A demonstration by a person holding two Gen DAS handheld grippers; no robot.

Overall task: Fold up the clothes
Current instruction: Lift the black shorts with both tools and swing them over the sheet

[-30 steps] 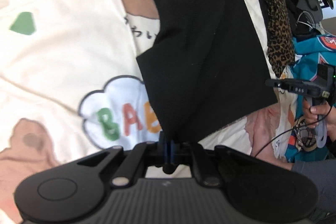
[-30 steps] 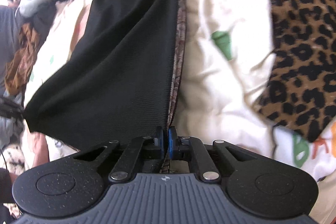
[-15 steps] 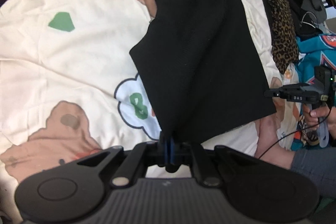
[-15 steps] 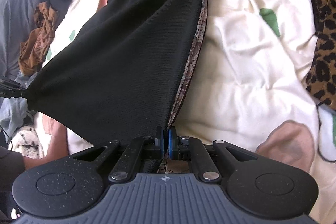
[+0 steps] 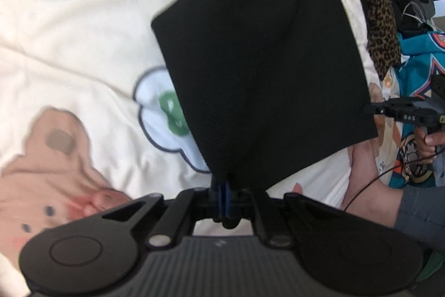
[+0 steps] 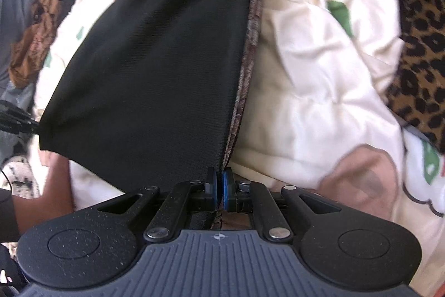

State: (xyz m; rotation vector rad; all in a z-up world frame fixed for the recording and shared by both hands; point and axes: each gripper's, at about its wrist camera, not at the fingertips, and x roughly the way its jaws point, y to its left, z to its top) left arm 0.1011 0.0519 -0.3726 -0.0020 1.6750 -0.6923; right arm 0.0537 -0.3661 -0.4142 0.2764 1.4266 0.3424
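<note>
A black garment (image 5: pixel 261 52) hangs stretched above the cream bedspread (image 5: pixel 83 46). My left gripper (image 5: pixel 224 185) is shut on its near lower corner. In the left wrist view my right gripper (image 5: pixel 372 109) pinches the opposite corner at the far right, held by a hand (image 5: pixel 434 141). From the right wrist, the black garment (image 6: pixel 167 60) spreads away to the left, with a brownish patterned lining (image 6: pixel 250 46) along its right edge. My right gripper (image 6: pixel 219 191) is shut on that edge. The left gripper's tip (image 6: pixel 30 124) holds the far corner.
The bedspread has bear and cloud prints (image 5: pixel 164 113). A leopard-print cloth (image 6: pixel 417 32) lies on the bed's side. A teal printed garment (image 5: pixel 414 68) and dark clutter sit beyond the bed. Brown and grey clothes (image 6: pixel 33 27) are piled at the far left.
Both grippers have carried the stretched black garment across the bed; the bedspread's prints have shifted beneath it. Both grips are unchanged.
</note>
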